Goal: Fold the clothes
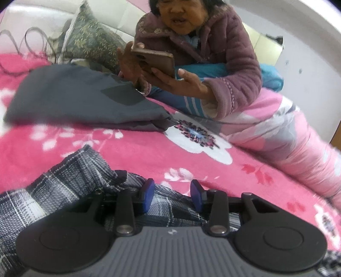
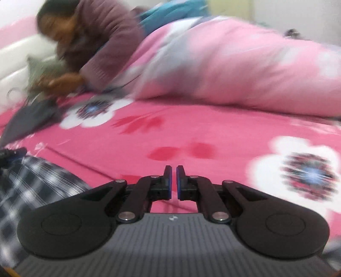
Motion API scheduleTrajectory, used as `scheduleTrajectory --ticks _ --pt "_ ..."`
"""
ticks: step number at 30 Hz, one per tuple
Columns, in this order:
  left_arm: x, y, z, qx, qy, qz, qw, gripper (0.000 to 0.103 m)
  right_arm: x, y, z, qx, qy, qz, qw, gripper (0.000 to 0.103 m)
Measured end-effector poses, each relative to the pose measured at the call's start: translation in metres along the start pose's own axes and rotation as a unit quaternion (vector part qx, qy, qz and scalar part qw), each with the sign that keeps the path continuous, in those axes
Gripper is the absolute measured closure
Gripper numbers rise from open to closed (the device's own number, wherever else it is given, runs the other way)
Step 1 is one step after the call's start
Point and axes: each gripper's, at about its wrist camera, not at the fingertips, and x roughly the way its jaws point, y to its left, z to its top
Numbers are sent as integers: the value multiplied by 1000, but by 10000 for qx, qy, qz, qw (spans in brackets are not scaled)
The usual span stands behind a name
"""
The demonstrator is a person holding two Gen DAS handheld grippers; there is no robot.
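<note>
The left gripper [image 1: 172, 195], jaws apart, hovers over the rumpled plaid garment [image 1: 70, 181] at the pink bedspread's [image 1: 138, 155] near edge, while the right gripper [image 2: 173, 183], jaws nearly together and empty, faces open bedspread before the rolled pink quilt [image 2: 223, 68].

A home bedroom: a bed [image 1: 149, 153] under a pink flowered blanket, a leaf-patterned pillow [image 1: 93, 42] against the white padded headboard [image 1: 42, 17] at the far left, a pink quilt [image 2: 223, 64] bunched far right.
</note>
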Motion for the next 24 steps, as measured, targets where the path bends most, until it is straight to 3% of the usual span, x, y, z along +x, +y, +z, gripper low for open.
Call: scheduleTrajectory --ticks 3,5,7,9,12,17,24 --pt "-31 -30 8 760 -576 230 9952 40 -40 -27 -17 -102 25 67 9999 98" --pt "-51 -54 11 1187 -878 168 9889 38 -56 -28 -29 -536 150 185 9983 98" --pt "-54 -76 13 1396 -585 -128 9884 37 -60 -19 -36 -1065 236 362 9934 98" --pt "-43 -99 7 1717 9 -443 9841 37 -56 -6 -41 -1580 285 562 9854 96" --pt "-18 -126 -17 2365 603 -353 9691 37 -37 14 -44 -2093 318 760 9744 83" --pt "10 -124 -50 2847 820 227 9548 33 -7 16 -48 -2365 588 896 9657 80" --pt "10 -122 -51 2846 746 267 9554 29 5 5 -65 -2284 856 1035 9643 85"
